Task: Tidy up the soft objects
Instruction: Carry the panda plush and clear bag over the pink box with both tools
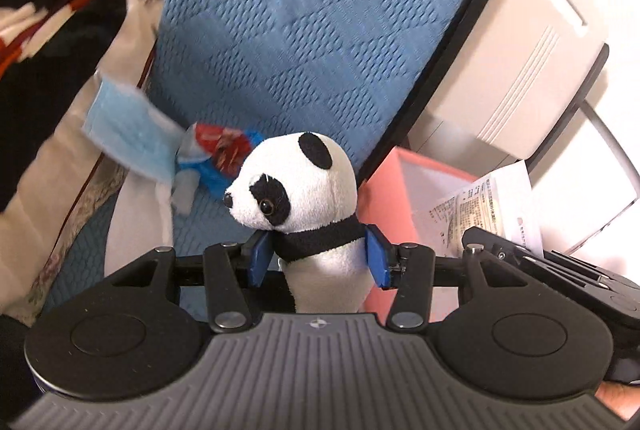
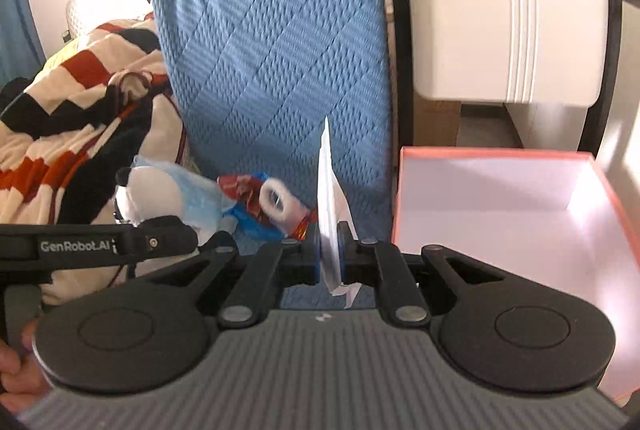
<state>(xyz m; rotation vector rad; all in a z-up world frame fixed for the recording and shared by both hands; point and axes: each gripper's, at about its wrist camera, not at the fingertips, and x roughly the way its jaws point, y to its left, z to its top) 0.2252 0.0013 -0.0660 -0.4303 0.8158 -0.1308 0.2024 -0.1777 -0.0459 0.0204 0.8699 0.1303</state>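
Observation:
My left gripper [image 1: 318, 256] is shut on a plush panda [image 1: 304, 189], held upright by its neck and body; the panda also shows in the right wrist view [image 2: 154, 195]. My right gripper [image 2: 330, 254] is shut on a white sheet of paper [image 2: 330, 197], seen edge-on; the printed paper also shows in the left wrist view [image 1: 484, 201]. A blue face mask [image 1: 128, 131] and a red and blue wrapper [image 1: 224, 149] lie on the blue quilted bedding [image 1: 304, 29]. A pink box [image 2: 500, 205] with a white inside stands open at the right.
A striped red, black and cream blanket [image 2: 72, 109] is heaped at the left. A white plastic appliance [image 2: 500, 5] stands behind the pink box. The other gripper's black arm [image 2: 96, 242] crosses the right wrist view at the left.

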